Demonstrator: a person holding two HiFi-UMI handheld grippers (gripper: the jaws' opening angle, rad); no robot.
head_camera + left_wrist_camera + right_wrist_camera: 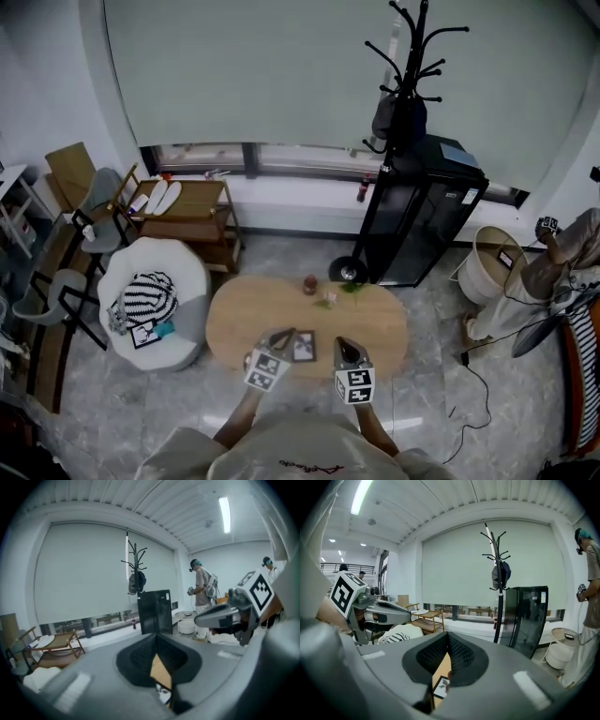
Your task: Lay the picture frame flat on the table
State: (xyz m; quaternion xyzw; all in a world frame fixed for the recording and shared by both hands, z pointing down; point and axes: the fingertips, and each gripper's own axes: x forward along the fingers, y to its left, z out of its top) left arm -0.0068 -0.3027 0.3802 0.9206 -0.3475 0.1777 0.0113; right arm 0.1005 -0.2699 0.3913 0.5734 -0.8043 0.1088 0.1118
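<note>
The picture frame (pixel 304 346) lies flat on the table (pixel 384 323), near side, between my left hand-held gripper (pixel 283 336) and right hand-held gripper (pixel 343 344), both closed and empty, so I'd withdraw straight up without nudging it.

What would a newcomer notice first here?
The left hand-held gripper and the right hand-held gripper, both shut and empty, hang over the near edge of the oval wooden table. Between them the picture frame lies flat on the tabletop. Behind the table, a black coat rack rises beside a black cabinet.
</note>
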